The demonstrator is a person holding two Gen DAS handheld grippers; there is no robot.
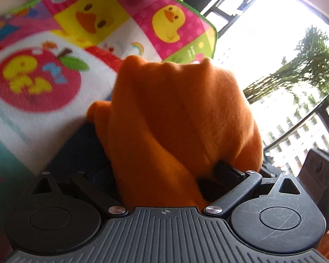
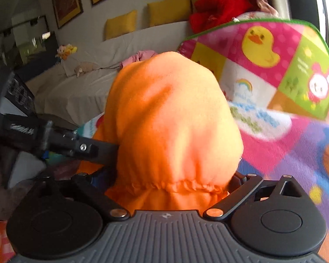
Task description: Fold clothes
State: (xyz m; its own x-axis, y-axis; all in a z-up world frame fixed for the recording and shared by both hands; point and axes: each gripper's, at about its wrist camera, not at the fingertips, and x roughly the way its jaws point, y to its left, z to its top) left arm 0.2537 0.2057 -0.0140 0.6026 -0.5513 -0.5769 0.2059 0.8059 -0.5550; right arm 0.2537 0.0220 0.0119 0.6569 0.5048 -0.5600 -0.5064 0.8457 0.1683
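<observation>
An orange fleece garment [image 1: 177,118] fills the middle of the left wrist view and drapes over my left gripper [image 1: 164,175], which is shut on it; only one black finger [image 1: 226,173] shows through the cloth. The same orange garment [image 2: 171,127], with a gathered elastic hem near the bottom, covers my right gripper [image 2: 164,186], which is shut on it with its fingers hidden. The other gripper's black arm [image 2: 54,140] reaches into the cloth from the left. The garment is held up above a colourful play mat [image 1: 43,83].
The play mat with ducks and an apple [image 2: 274,83] lies under and behind the garment. A grey sofa [image 2: 81,92] with yellow cushions, a red garment [image 2: 219,8] and small toys stands behind. A bright window with a railing [image 1: 296,114] is on the right.
</observation>
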